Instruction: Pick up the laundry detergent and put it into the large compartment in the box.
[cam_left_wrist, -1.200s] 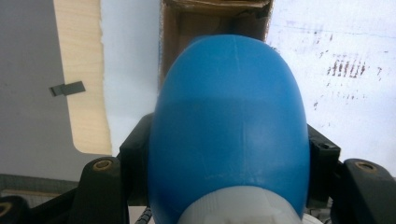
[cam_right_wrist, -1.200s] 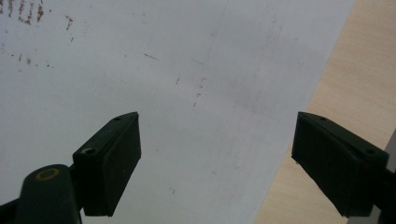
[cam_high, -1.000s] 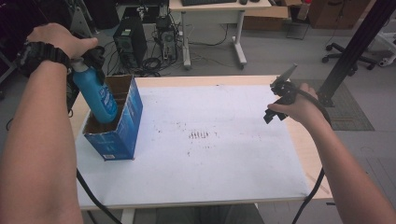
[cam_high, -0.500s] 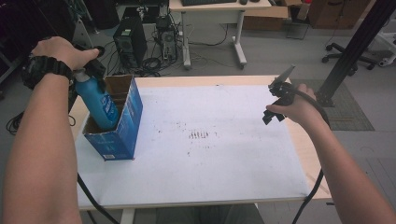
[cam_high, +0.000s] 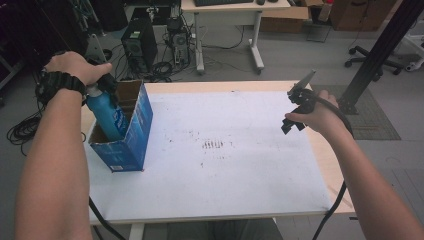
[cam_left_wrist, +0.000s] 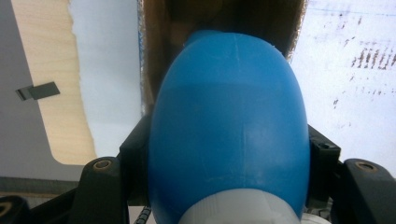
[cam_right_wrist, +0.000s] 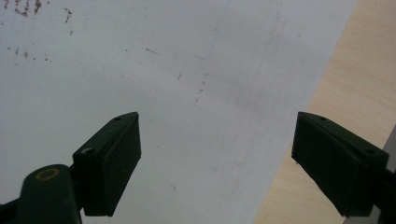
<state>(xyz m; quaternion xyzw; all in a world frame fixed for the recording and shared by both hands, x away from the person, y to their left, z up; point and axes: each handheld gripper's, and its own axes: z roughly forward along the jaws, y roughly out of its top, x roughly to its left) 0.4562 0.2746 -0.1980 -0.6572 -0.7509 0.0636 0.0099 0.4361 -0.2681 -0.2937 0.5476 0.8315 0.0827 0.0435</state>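
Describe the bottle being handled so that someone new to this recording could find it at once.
Start at the white table and look to its left end, where an open blue cardboard box stands. The bottle pokes up out of that box, clamped by the left gripper. It is glossy blue plastic with a white cap.

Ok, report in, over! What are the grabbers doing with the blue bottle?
Left gripper shut on blue bottle, bottle partway inside the blue box. Right gripper open, empty, above the white sheet. Nothing in the way.

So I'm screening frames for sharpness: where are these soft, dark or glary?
High view: evenly lit, slightly soft, dim upper left corner. Left gripper view: blue bottle fills the frame, close and soft. Right gripper view: black fingers dark, white sheet evenly lit, no glare.
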